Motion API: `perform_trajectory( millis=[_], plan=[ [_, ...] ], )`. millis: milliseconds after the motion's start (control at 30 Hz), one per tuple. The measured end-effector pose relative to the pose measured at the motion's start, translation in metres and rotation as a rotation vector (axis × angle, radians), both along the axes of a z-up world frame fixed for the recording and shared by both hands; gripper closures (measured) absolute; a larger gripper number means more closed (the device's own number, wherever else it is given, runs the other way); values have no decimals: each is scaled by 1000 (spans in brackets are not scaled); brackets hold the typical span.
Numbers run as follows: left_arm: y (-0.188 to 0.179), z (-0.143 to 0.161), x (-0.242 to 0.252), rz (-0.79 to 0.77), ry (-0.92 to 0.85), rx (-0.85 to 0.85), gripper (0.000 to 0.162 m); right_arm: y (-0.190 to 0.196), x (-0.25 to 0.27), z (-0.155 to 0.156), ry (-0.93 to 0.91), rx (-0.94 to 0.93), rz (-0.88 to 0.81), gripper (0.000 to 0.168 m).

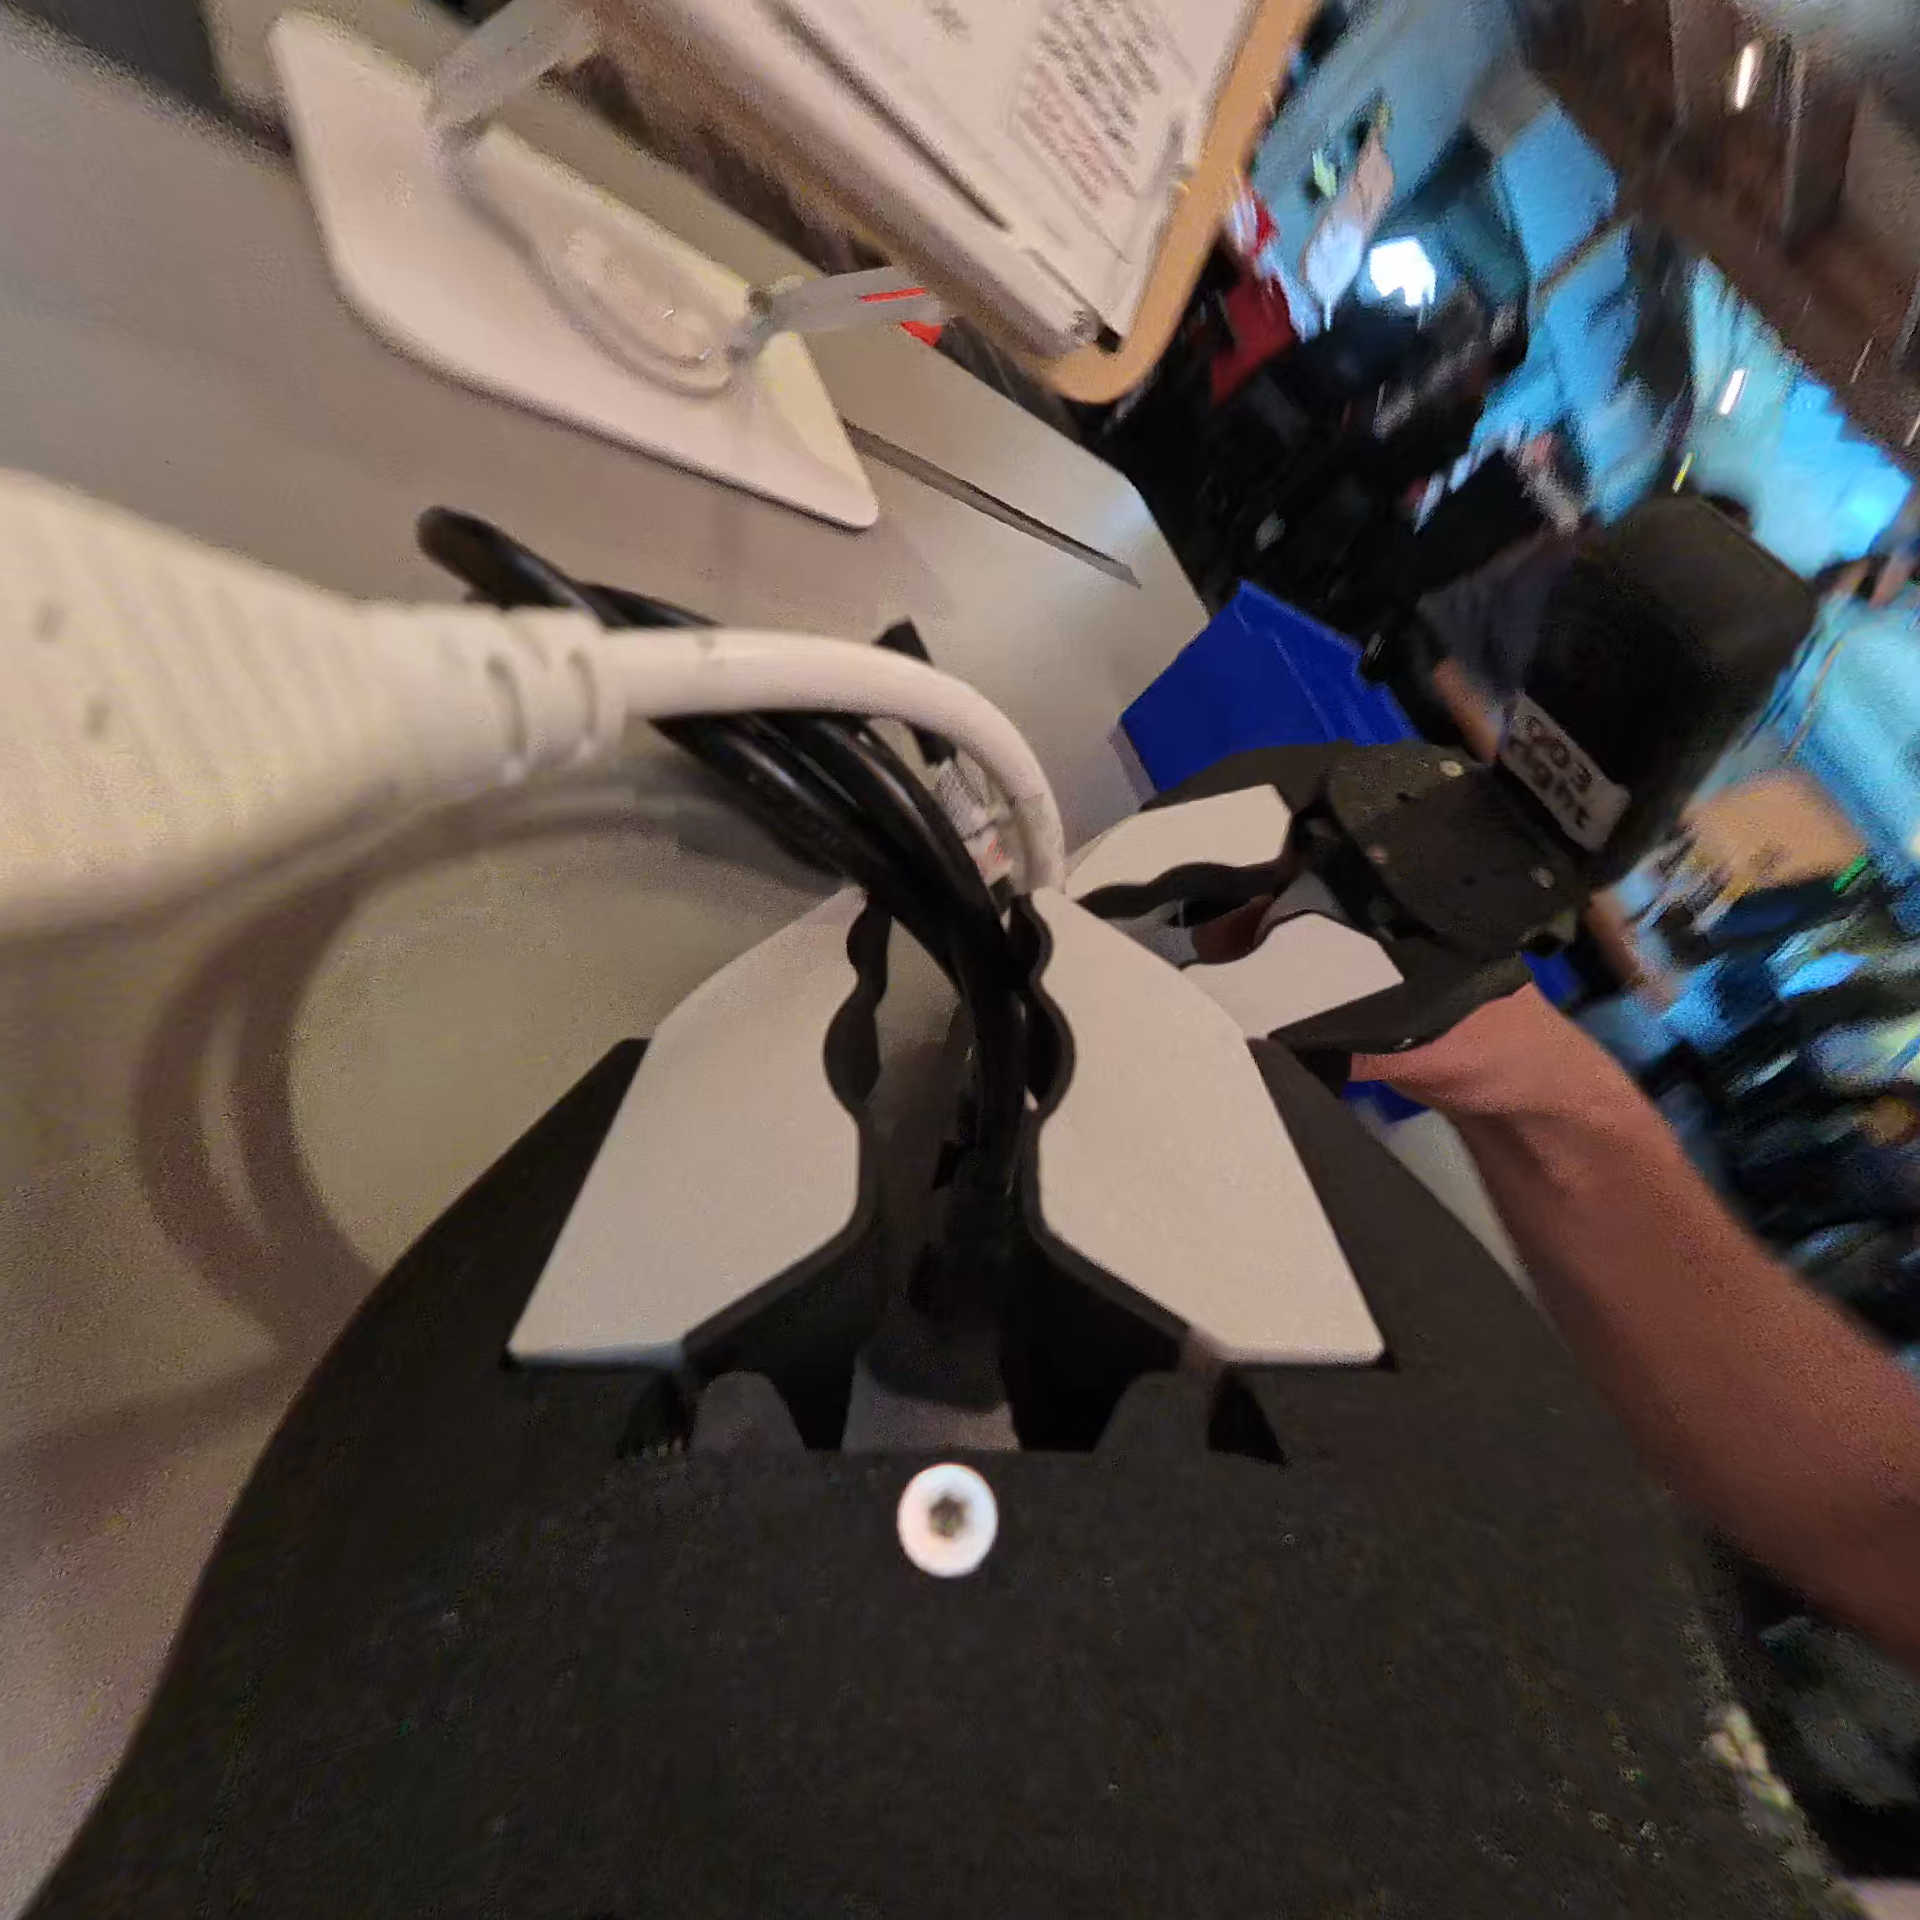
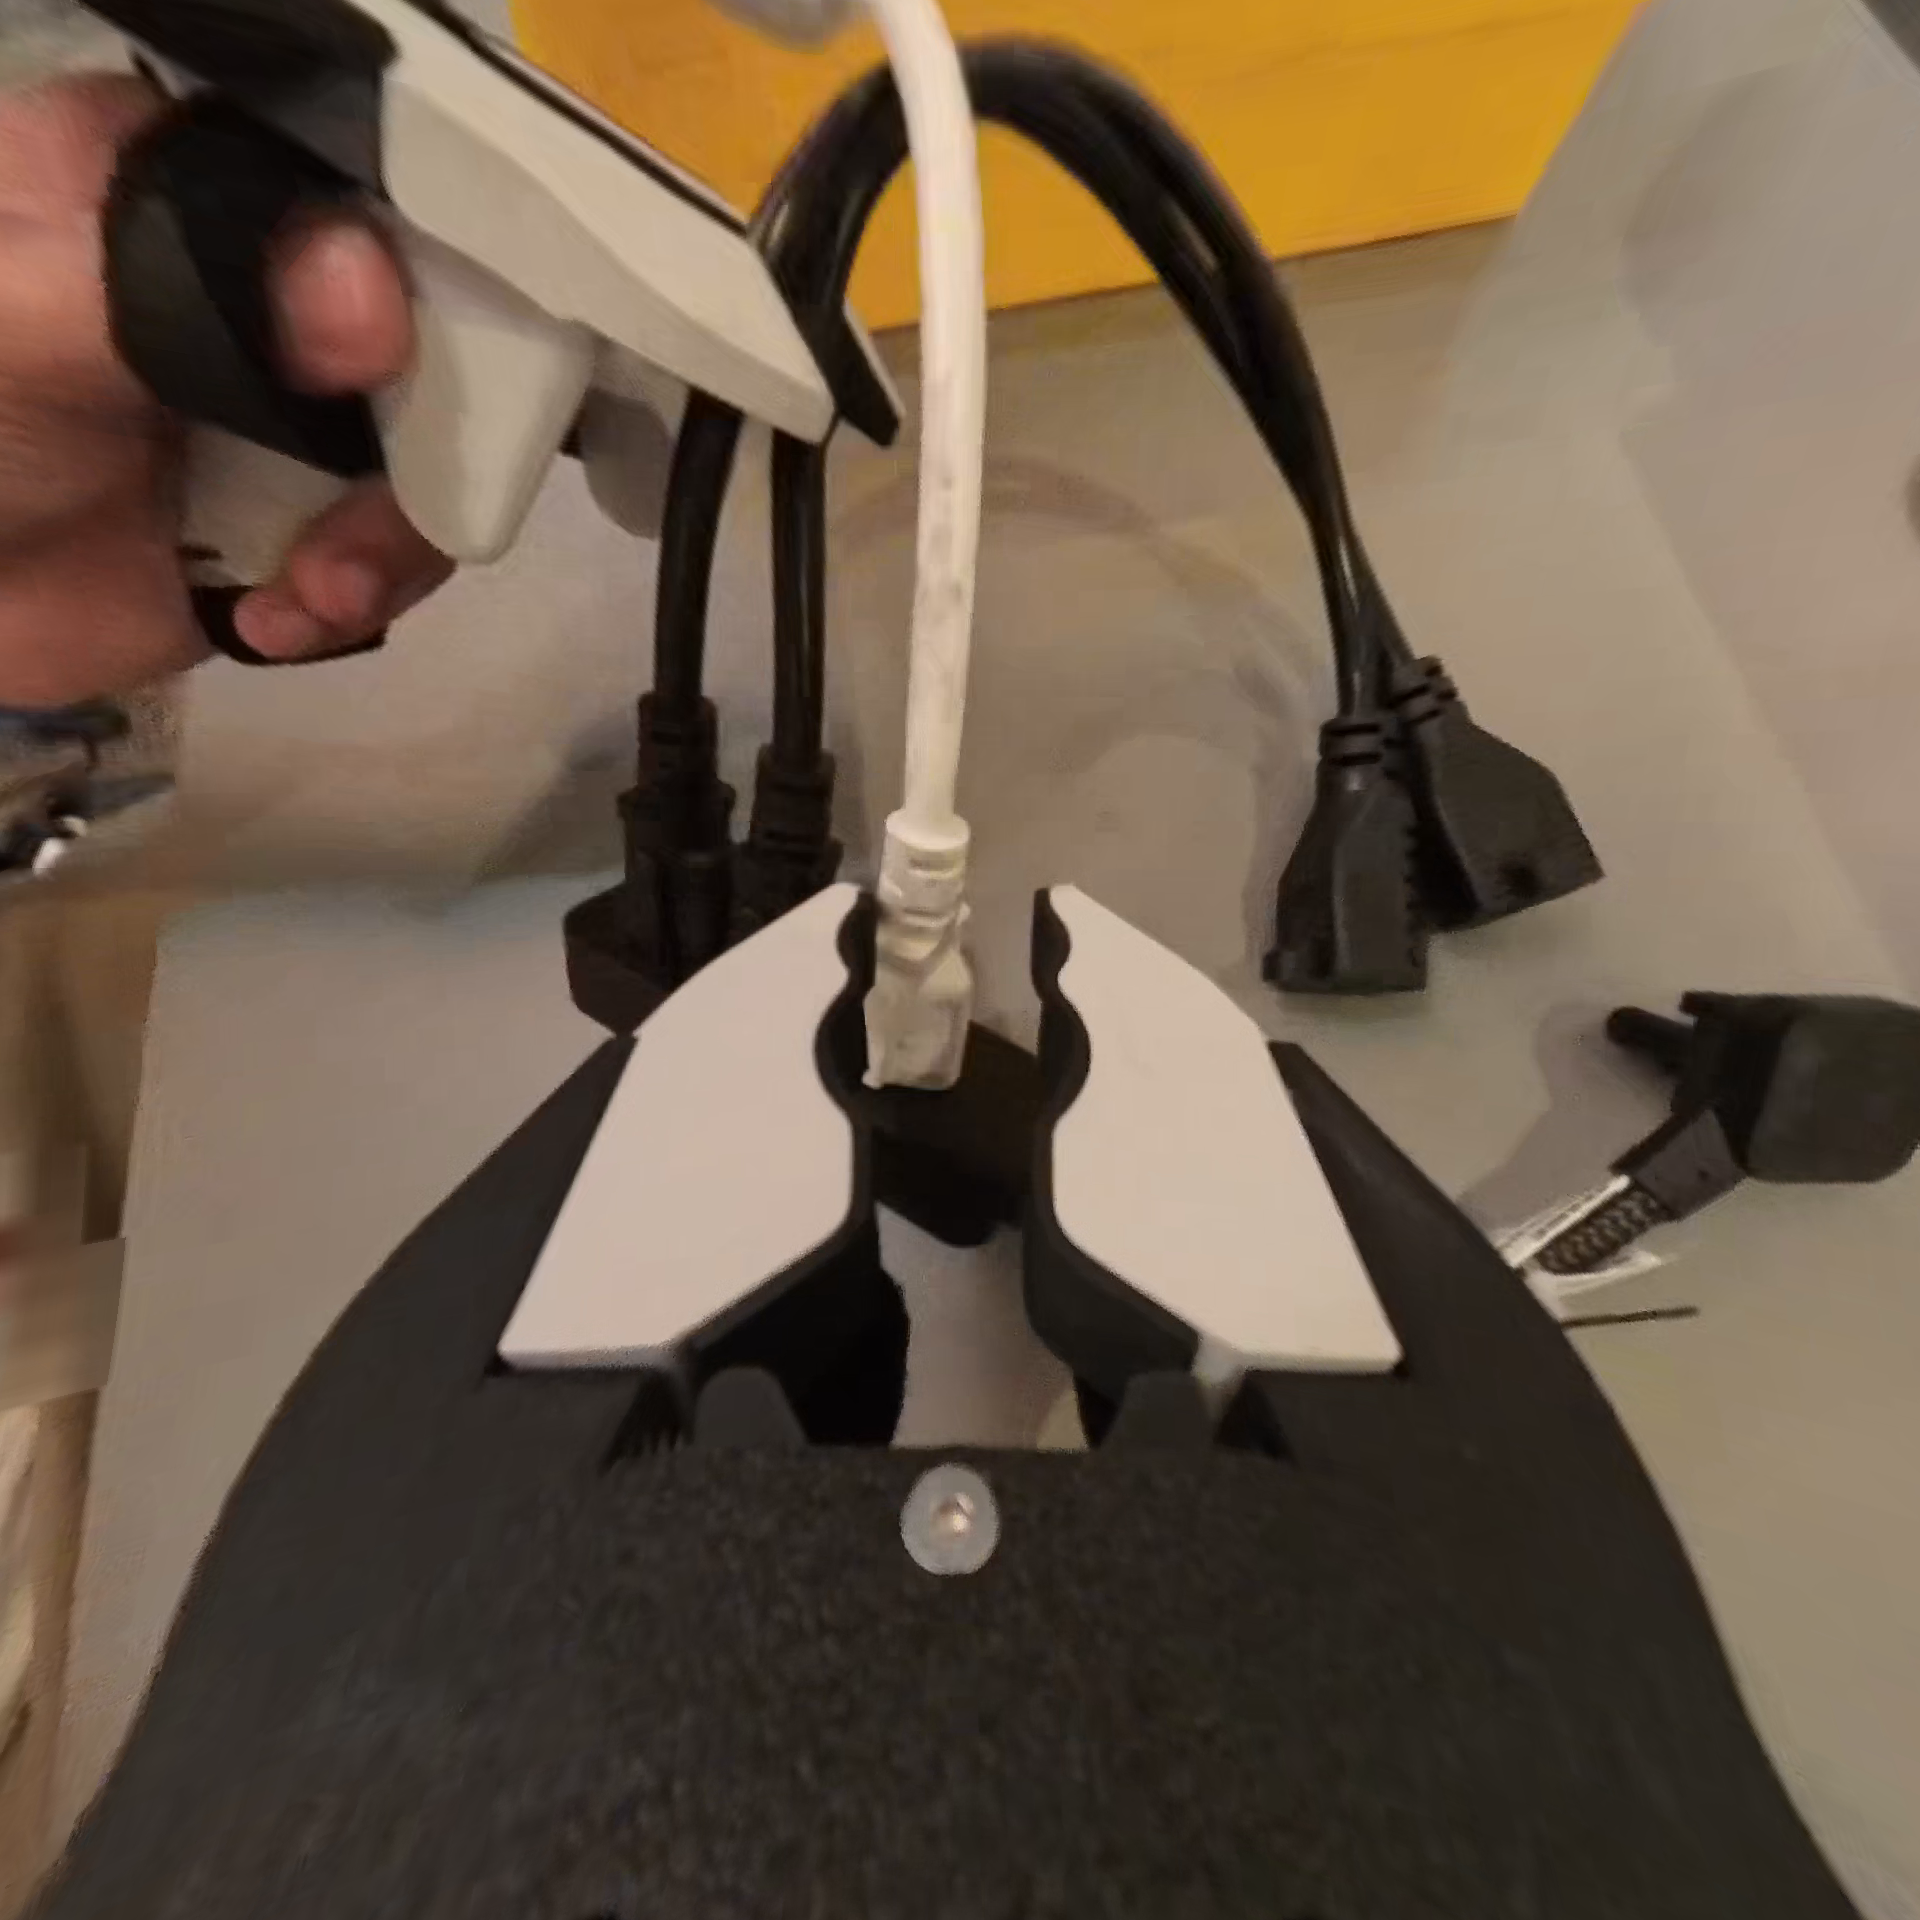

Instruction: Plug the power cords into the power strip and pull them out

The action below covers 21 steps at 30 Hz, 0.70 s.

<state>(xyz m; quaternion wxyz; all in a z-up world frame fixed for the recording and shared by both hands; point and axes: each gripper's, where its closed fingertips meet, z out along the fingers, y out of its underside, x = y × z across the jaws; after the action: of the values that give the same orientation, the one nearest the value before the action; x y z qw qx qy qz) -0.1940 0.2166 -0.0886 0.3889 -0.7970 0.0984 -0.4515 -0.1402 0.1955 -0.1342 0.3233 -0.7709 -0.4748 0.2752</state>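
The white power strip (image 1: 156, 707) lies at the left, out of focus. Its white cord (image 1: 831, 675) arcs over to my right gripper (image 1: 1143, 904). In the right wrist view the white cord (image 2: 951, 416) drops to a white strain relief on a dark plug block (image 2: 956, 1143). My right gripper (image 2: 951, 904) is shut on that block. My left gripper (image 1: 951, 914) is shut on a bundle of black power cords (image 1: 831, 769). In the right wrist view the left gripper (image 2: 852, 405) holds them up. Two black plugs (image 2: 707, 831) and two black sockets (image 2: 1392, 862) hang down to the grey table (image 2: 1558, 520).
A loose black plug on a braided cable (image 2: 1787, 1101) lies at the right. A yellow surface (image 2: 1143, 156) bounds the table's far side. A white flat stand (image 1: 582, 291) sits behind the strip. A blue bin (image 1: 1257, 696) is beyond the table edge. Across from one pair of fingers to the other is roughly 8 cm.
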Motion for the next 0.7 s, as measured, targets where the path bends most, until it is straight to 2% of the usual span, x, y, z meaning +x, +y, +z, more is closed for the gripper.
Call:
perform_trajectory(
  millis=[100,167,200,267,367,400,433,533,567,633,667,700],
  plan=[
    [3,26,23,-195,271,309,146,-1,-12,3,182,-65,-65,143],
    [-10,31,37,-384,449,538,147,-1,-9,9,237,-18,-99,143],
    [-14,31,39,-450,491,594,148,-2,-6,13,263,-7,-98,142],
    [-19,27,38,-548,483,580,150,-5,-1,28,360,-3,-98,139],
    [-18,18,35,-609,464,564,147,-6,-3,31,313,149,-54,138],
    [-18,17,36,-606,450,565,146,-8,-6,33,304,185,-33,140],
    [-17,15,37,-595,436,573,145,-14,-11,34,293,180,12,159],
    [-19,7,36,-566,389,597,142,-13,-12,33,251,161,13,160],
    [-21,-5,34,-578,418,570,134,-12,-11,33,238,165,8,160],
    [-28,-37,31,-623,501,522,110,-15,-9,32,222,159,13,160],
    [-29,-52,31,-648,564,508,103,-18,-9,32,221,145,28,160],
    [-25,-62,31,-644,627,510,104,-20,-9,31,221,146,32,160]
  ],
)
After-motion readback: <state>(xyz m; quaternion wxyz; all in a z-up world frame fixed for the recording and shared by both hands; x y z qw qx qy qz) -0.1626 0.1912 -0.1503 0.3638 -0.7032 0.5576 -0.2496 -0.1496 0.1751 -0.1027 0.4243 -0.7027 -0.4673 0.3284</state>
